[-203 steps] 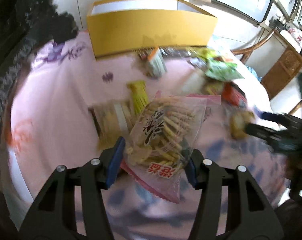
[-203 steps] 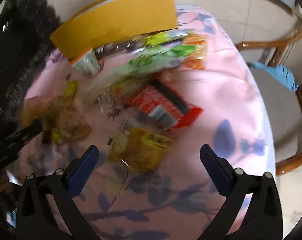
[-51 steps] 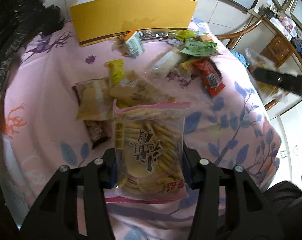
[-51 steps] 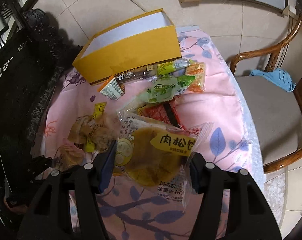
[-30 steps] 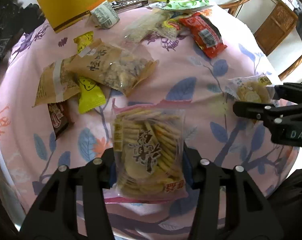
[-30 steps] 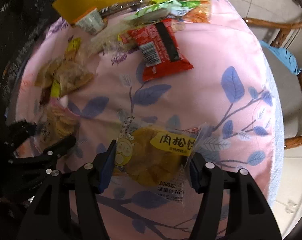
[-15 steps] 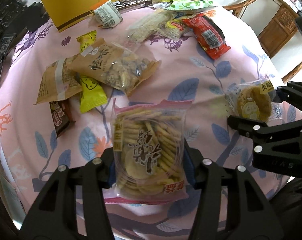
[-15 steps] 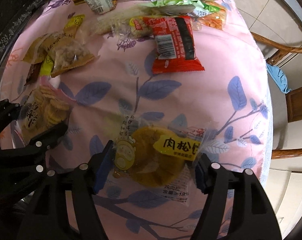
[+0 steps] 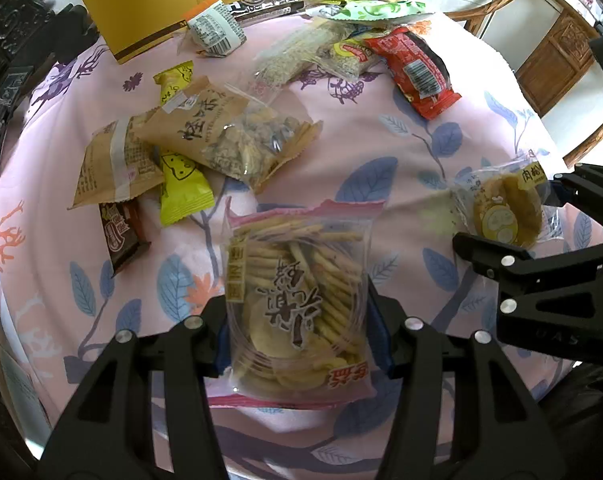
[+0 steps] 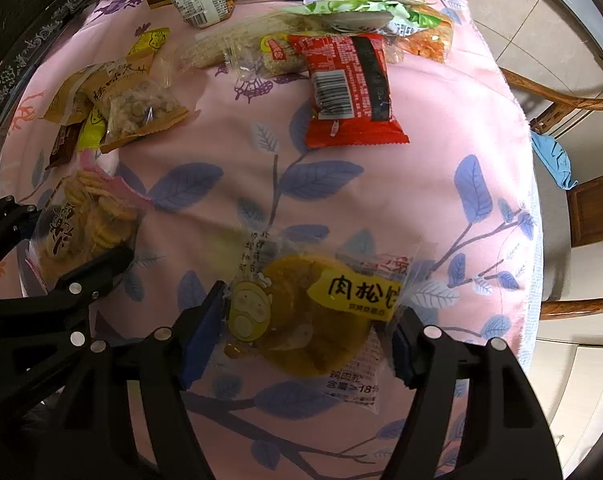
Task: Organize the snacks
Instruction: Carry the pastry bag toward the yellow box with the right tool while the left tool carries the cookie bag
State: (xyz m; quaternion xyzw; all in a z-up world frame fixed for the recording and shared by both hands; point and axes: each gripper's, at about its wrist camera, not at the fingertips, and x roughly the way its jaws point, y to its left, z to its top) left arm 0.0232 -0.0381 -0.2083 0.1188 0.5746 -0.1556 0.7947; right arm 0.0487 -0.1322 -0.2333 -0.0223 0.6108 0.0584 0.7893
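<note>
Left tool (image 9: 299, 332), aimed steeply down: clamped narrow on a clear cracker bag (image 9: 297, 296), blue pads pressed into both sides, bag standing up out of the jaws just above the worktop (image 9: 381, 148).

Right tool (image 10: 301, 336), off to the left tool's right: spread wider around a meat-floss cake pack (image 10: 313, 320). Pack lay flat on the pink leaf-print cloth between the pads; looked released, with no squeeze visible on the wrapper.

Ahead of both tools, well apart: loose snacks across the cloth, among them a red packet (image 10: 349, 92) and a heap of brown and yellow bags (image 9: 229, 136). Farthest ahead, at the far edge: a yellow box (image 9: 161, 8).

Step in hand, as judged: laying picked snacks down in the bare near area; cake pack down, cracker bag not yet.

Next move, likely: lowering the cracker bag flat beside the cake pack, opening the left jaws, and lifting the right tool straight up so as not to drag the thin wrapper.
</note>
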